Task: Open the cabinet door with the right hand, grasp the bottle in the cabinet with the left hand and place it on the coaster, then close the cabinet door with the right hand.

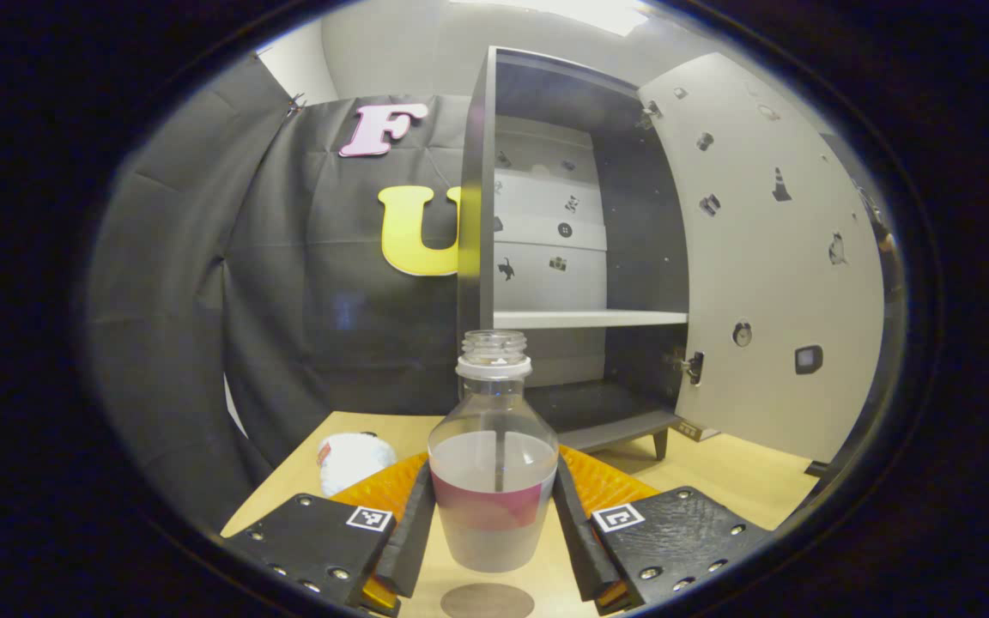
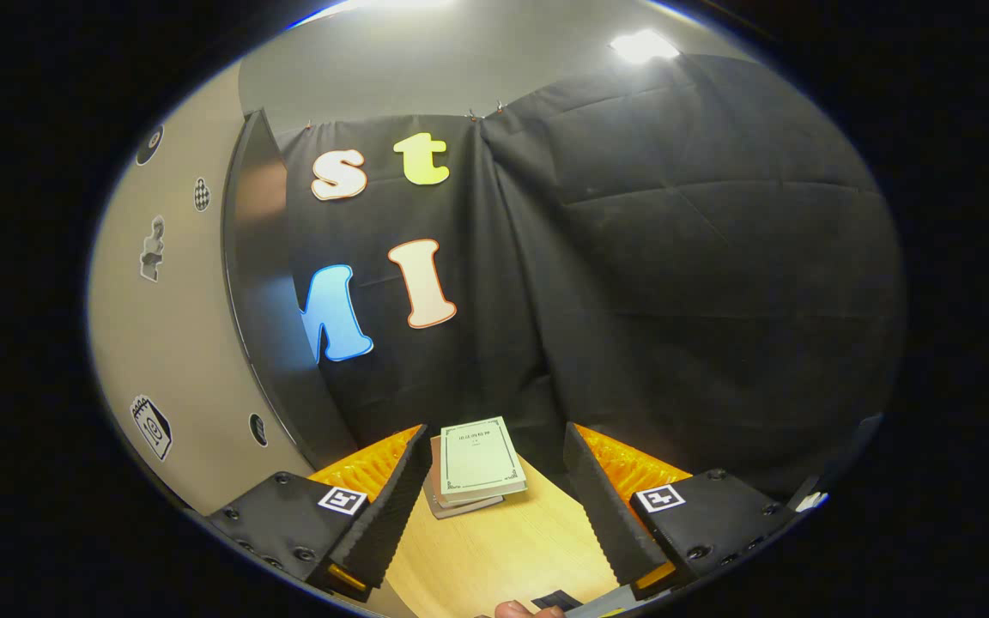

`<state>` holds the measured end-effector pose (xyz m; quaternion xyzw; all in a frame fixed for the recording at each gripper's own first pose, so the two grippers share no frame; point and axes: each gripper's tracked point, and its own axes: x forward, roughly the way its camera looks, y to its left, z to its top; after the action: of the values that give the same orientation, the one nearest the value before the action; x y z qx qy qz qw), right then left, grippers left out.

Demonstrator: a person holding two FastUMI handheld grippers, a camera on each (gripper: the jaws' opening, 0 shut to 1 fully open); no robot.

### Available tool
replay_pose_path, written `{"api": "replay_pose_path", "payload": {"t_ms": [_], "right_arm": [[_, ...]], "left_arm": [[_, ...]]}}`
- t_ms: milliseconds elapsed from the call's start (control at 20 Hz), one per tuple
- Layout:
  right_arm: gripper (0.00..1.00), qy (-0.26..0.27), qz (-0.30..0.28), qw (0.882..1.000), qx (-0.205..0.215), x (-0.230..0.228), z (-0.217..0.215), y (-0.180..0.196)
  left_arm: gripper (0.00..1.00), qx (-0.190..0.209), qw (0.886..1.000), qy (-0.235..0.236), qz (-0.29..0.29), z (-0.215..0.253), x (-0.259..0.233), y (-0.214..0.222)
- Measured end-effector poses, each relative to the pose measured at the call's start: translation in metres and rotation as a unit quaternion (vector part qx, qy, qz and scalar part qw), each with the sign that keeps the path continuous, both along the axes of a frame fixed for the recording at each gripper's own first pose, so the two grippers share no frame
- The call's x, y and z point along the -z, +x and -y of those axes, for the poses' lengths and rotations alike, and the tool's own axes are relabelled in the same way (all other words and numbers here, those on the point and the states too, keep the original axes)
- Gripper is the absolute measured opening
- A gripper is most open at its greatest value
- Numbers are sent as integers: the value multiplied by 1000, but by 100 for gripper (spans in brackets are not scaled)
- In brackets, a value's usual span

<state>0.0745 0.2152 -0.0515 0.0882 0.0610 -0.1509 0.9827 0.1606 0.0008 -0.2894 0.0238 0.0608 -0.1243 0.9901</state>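
Progress: the cabinet door (image 1: 769,257) stood swung wide at the right of the left gripper view, so opening looked done. The bottle (image 1: 493,463) was out of the cabinet (image 1: 580,257), clamped between both fingers of the left gripper (image 1: 493,541) at lower centre and hanging just above the coaster (image 1: 488,601) at the bottom edge (contact with it could not be told). Left to do, by judgement: set down, release, close the door.

Bottle: clear plastic, rounded shoulders, threaded neck, no cap, white collar ring, part-filled with clear liquid, red label band.
Coaster: flat, round, dull brown.
Cabinet: dark panels, pale shelf, short legs; door pale, smooth, dotted with small stickers.
Table (image 1: 718,472): light wood grain.
White fluffy item (image 1: 353,459): lower left, identity unclear.

Right gripper (image 2: 494,506): fingers apart, holding nothing, beside the door's edge (image 2: 254,283) at the left of the right gripper view; stacked booklets (image 2: 476,468) lay beyond on the tabletop.
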Motion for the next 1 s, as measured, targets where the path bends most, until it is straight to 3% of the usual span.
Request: {"api": "replay_pose_path", "payload": {"t_ms": [300,450,650,1000], "right_arm": [[98,32,-25,999,30,12,8,-22],[98,23,-39,998,51,16,16,-26],[98,56,-34,995,74,11,17,-22],[98,55,-42,995,69,16,9,-13]], "left_arm": [[69,-5,1000,-2,-29,-11,60,-21],[71,-4,1000,3,-24,-12,82,-29],[69,-25,1000,9,-14,-18,103,-32],[69,-29,999,24,-13,-20,126,-42]]}}
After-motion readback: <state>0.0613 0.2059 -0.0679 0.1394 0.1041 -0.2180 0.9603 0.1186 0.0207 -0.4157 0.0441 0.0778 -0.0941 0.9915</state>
